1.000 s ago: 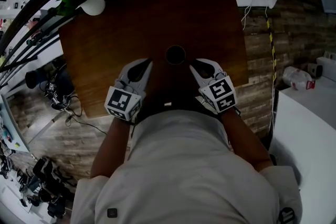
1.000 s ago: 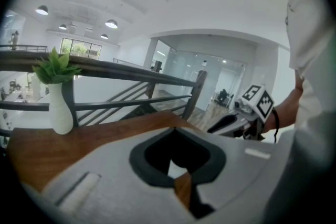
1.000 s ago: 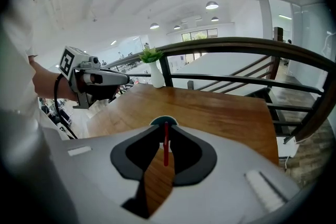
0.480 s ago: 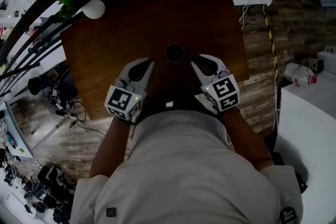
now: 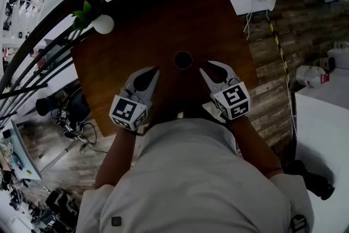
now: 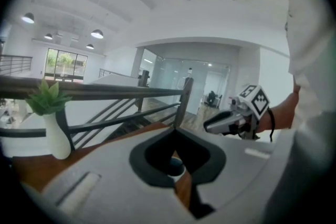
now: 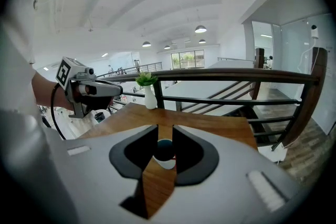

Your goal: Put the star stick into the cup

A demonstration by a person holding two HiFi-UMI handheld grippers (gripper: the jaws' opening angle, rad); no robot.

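Your left gripper (image 5: pixel 156 70) held over the table (image 5: pixel 109 63), tips closed, empty, your right gripper (image 5: pixel 205 66) mirroring it, jaws seemingly slightly parted, both angled inward toward the cup (image 5: pixel 183 60).

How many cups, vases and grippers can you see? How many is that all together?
Cup: 1
Vase: 1
Grippers: 2, the left gripper and the right gripper
Total: 4
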